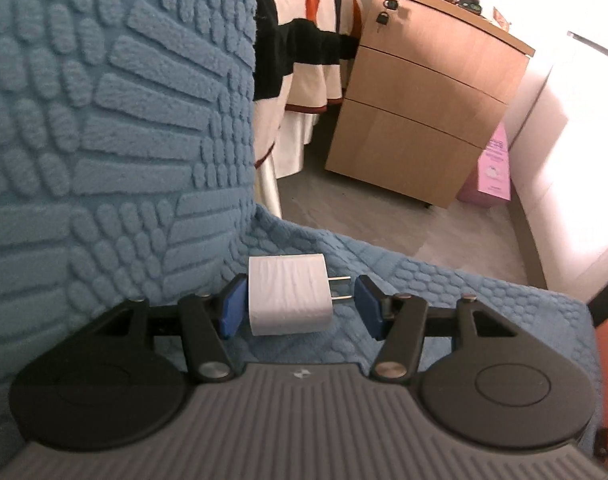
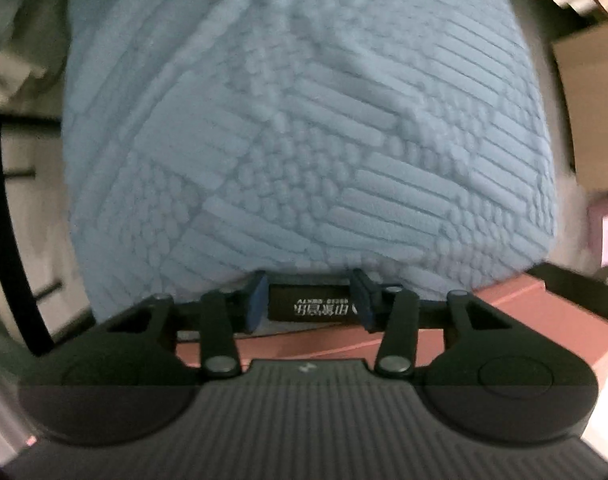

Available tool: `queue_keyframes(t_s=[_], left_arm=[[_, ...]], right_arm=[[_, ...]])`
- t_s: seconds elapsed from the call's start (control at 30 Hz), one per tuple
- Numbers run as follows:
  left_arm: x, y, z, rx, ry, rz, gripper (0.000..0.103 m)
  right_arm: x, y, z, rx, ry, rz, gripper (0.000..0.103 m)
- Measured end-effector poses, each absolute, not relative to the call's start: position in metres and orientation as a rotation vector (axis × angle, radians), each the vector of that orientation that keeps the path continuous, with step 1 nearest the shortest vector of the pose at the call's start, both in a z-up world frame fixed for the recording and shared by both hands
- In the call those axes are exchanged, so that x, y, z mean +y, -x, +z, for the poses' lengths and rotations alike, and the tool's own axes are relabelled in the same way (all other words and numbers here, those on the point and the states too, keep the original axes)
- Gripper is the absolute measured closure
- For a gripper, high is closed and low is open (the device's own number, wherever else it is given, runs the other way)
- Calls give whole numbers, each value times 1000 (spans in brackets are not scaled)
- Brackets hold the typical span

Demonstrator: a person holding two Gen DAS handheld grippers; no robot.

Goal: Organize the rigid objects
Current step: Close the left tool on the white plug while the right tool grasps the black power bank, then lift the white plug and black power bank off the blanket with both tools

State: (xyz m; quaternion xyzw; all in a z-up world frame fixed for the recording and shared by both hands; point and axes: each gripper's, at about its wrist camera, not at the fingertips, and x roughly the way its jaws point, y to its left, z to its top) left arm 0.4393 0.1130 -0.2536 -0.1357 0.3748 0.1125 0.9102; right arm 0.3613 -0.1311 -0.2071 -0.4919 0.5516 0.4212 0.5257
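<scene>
In the left wrist view, a white plug adapter (image 1: pixel 288 294) with two metal prongs pointing right lies on a blue textured chair cover (image 1: pixel 104 120). My left gripper (image 1: pixel 300 306) is open around it: the left pad touches or nearly touches the body and the right pad stands at the prong tips. In the right wrist view, my right gripper (image 2: pixel 309 306) is shut on a small black rectangular object (image 2: pixel 309 306) with white printed text, held above a reddish-brown box (image 2: pixel 483 320) in front of the blue cover (image 2: pixel 304 120).
A wooden three-drawer cabinet (image 1: pixel 423 108) with keys in its lock stands beyond the chair. A striped blanket (image 1: pixel 304 40) hangs over a bed behind. A pink box (image 1: pixel 491 168) sits on the floor by the white wall. A cardboard box (image 2: pixel 587 100) is at the right.
</scene>
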Motion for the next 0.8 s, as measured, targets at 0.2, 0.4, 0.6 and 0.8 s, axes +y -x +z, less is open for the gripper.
queue_keyframes(t_s=[0.2,0.4,0.6,0.8], left_arm=[[110,-420,-245,781,300,197,40],[110,-407,-242,792,329,175,40],[108,-399,-236,792,330,150,40],[99,-390,-234,802,307,112,40]], right_arm=[[-134,-383,-204,1346,1110,956,20],[-126,-382,-217,1395,1152,916,19],[-116,-382,-231,1411,1227,880,12],[-112,-399,-247,1462,1219,851,9]])
